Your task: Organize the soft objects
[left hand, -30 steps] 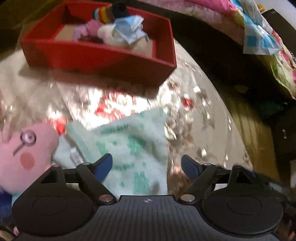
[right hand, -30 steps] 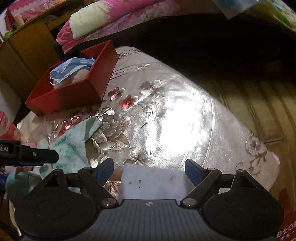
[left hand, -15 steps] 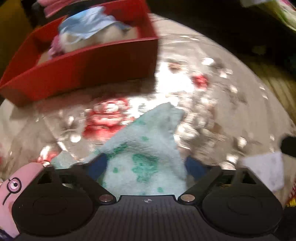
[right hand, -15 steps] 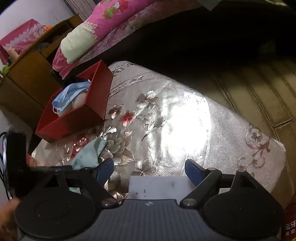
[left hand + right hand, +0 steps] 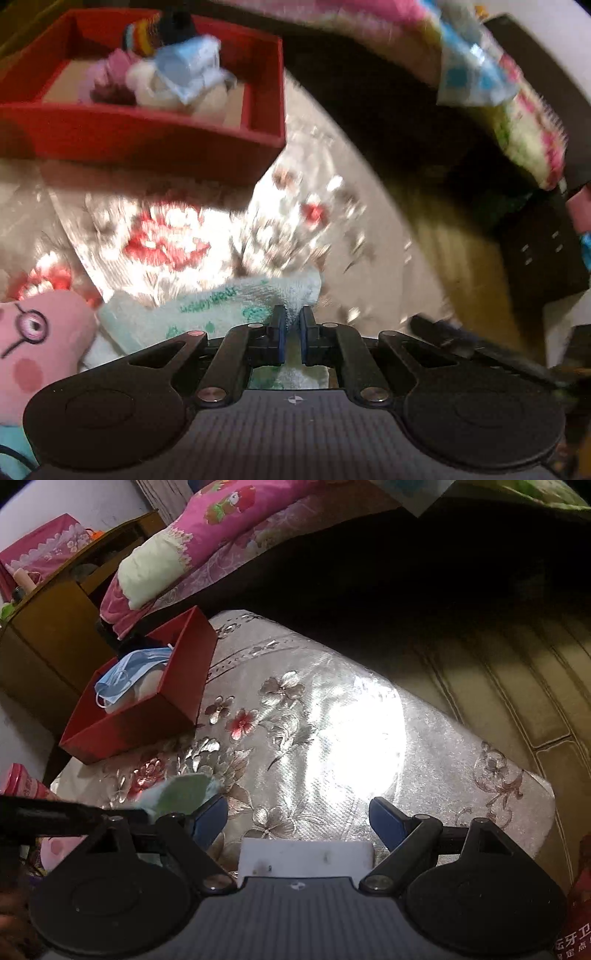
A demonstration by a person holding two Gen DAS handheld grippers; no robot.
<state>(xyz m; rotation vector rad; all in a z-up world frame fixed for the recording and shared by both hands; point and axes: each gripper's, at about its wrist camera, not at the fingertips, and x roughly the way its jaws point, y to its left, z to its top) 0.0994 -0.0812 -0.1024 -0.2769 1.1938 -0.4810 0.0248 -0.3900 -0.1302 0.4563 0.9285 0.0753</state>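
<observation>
My left gripper (image 5: 291, 325) is shut on a pale green patterned towel (image 5: 221, 306) lying on the silver floral table. A pink pig plush (image 5: 33, 343) lies to its left. A red box (image 5: 155, 133) at the back holds a blue face mask (image 5: 188, 70), a white soft thing and other small soft items. My right gripper (image 5: 297, 818) is open and empty above a white pad (image 5: 306, 856) at the table's near edge. The towel (image 5: 181, 794), the red box (image 5: 155, 709) and the mask (image 5: 129, 672) show at the left of the right wrist view.
The table edge (image 5: 480, 731) drops to a tiled floor on the right. A bed with pink bedding (image 5: 221, 535) lies behind the table, and a wooden cabinet (image 5: 48, 635) stands at the back left. A pink carton (image 5: 22, 782) stands at the left edge.
My left gripper has closed from open onto the towel's edge and swung its view back toward the red box. My right gripper stayed open and shifted little.
</observation>
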